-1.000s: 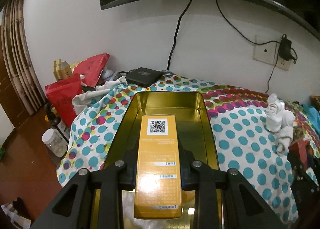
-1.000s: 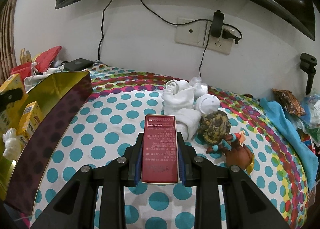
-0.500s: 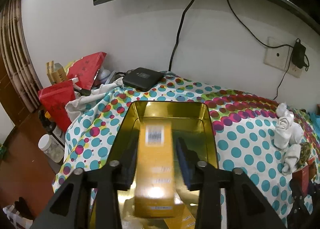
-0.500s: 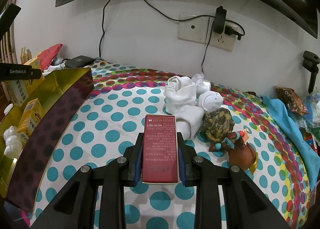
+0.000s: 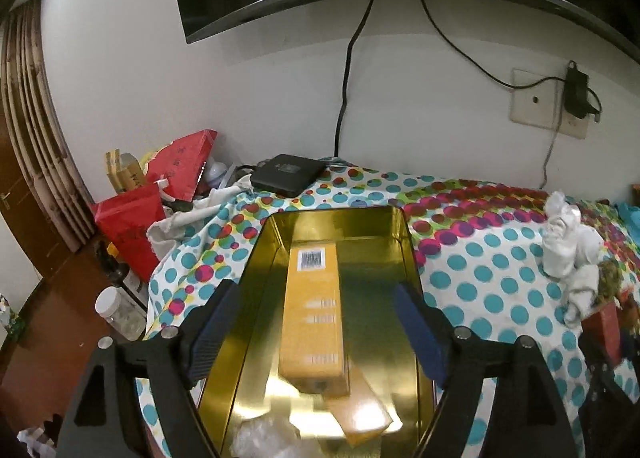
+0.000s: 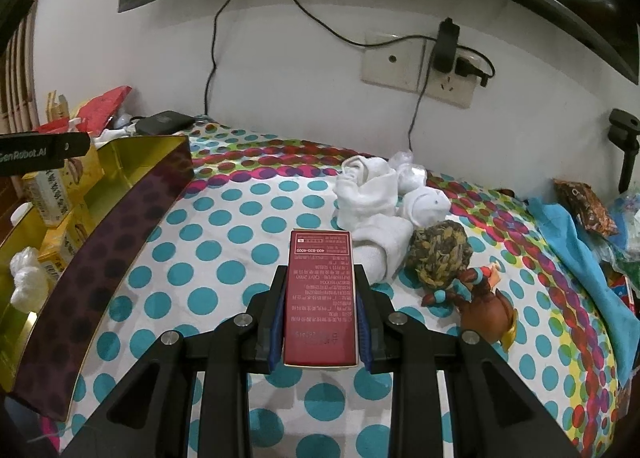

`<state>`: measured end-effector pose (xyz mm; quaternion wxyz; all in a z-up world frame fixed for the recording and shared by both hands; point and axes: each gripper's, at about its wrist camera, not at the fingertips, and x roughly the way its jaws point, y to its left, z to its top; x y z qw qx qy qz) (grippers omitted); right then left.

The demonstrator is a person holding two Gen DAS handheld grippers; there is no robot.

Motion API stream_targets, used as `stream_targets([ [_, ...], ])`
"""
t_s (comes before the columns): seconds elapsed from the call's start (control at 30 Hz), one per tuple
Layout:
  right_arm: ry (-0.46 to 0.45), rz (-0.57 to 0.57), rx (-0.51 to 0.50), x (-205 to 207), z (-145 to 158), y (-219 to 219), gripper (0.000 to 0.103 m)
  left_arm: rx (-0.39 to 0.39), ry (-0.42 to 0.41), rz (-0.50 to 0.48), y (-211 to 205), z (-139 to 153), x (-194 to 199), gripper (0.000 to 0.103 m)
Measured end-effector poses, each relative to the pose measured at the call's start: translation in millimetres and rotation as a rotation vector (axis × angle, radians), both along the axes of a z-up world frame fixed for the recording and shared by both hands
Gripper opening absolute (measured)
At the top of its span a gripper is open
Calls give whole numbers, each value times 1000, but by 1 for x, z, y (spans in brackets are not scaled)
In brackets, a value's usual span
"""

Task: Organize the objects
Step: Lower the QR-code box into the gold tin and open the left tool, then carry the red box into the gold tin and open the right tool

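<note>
A gold tin box [image 5: 408,242] sits on the dotted bedspread. Inside it a yellow carton [image 5: 314,310] lies blurred, free of my left gripper [image 5: 316,318], whose jaws are opening wide above the tin with blue pads clear of the carton on both sides. A second yellow carton [image 5: 360,414] and a white wad [image 5: 264,438] lie at the tin's near end. In the right wrist view my right gripper [image 6: 318,314] is shut on a dark red carton [image 6: 320,298] held above the bedspread. The tin [image 6: 132,210] stands at the left there.
Rolled white cloths [image 6: 372,206], a brown woven ball [image 6: 438,254] and a small figurine [image 6: 480,298] lie right of the red carton. A black set-top box [image 5: 288,174] sits at the back. Red bags [image 5: 132,226] and jars stand off the bed's left edge.
My left gripper has opened and let go of the yellow carton, which dropped into the tin. The right gripper has kept still with the red carton.
</note>
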<state>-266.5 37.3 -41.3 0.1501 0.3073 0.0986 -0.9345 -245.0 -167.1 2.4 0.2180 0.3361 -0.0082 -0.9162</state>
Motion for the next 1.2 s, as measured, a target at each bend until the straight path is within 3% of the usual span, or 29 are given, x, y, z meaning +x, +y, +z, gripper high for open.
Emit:
stream_targets([
  [0.23, 50, 137, -15, 28, 19, -33, 27, 28, 7, 2, -4, -7, 51, 82],
  [0.5, 31, 374, -86, 45, 59, -111, 27, 65, -6, 79, -51, -12, 123, 82],
  [0.67, -17, 491, -26, 58, 48, -165, 27, 109, -4, 138, -84, -18, 148, 82],
  [0.87, -56, 545, 45, 72, 28, -197, 29, 142, -8, 164, -101, -25, 156, 82],
  [0.97, -68, 547, 59, 73, 24, -201, 39, 144, -4, 163, -101, -26, 156, 82],
  [1.07, -53, 524, 40, 72, 25, -196, 58, 142, -6, 159, -98, -27, 155, 82],
  [1.2, 24, 482, 14, 75, 33, -173, 71, 137, -9, 151, -94, -28, 150, 82],
])
